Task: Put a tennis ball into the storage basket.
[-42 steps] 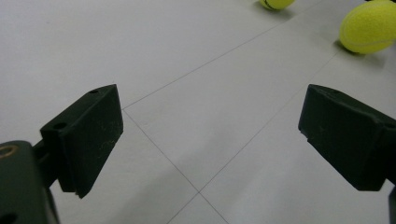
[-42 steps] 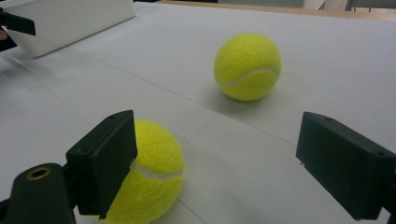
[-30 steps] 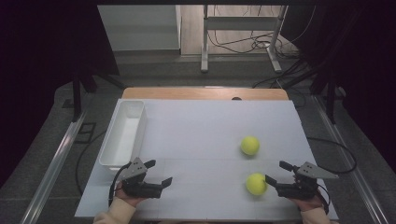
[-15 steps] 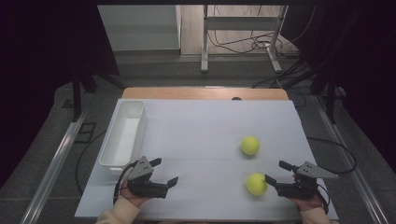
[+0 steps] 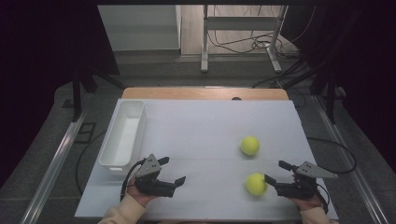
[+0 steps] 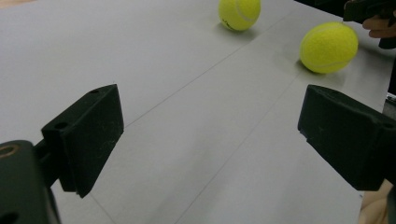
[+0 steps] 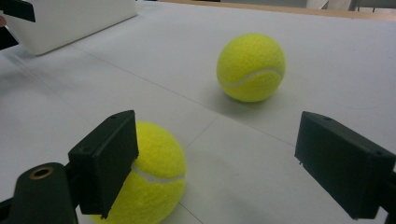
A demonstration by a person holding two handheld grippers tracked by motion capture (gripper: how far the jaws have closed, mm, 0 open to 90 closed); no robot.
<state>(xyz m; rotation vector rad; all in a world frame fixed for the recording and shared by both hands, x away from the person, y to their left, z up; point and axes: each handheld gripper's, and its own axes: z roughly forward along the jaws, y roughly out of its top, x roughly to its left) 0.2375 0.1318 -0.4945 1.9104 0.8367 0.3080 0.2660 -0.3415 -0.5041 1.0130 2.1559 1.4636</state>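
At lower right of the high view, my right gripper point(image 5: 275, 175) stands with jaws wide apart, just beside the near tennis ball point(image 5: 256, 184). Judged light, felt-covered, springy, prone to rolling; grip across its middle. Farther up: second ball point(image 5: 250, 145). Left gripper point(image 5: 173, 171) also agape, holding nothing.

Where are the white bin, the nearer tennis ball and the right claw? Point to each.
white bin point(image 5: 122, 156): high view, its near rim.
nearer tennis ball point(image 5: 256, 183): high view, top of the ball.
right claw point(image 5: 275, 171): high view, gap between its open fingertips.
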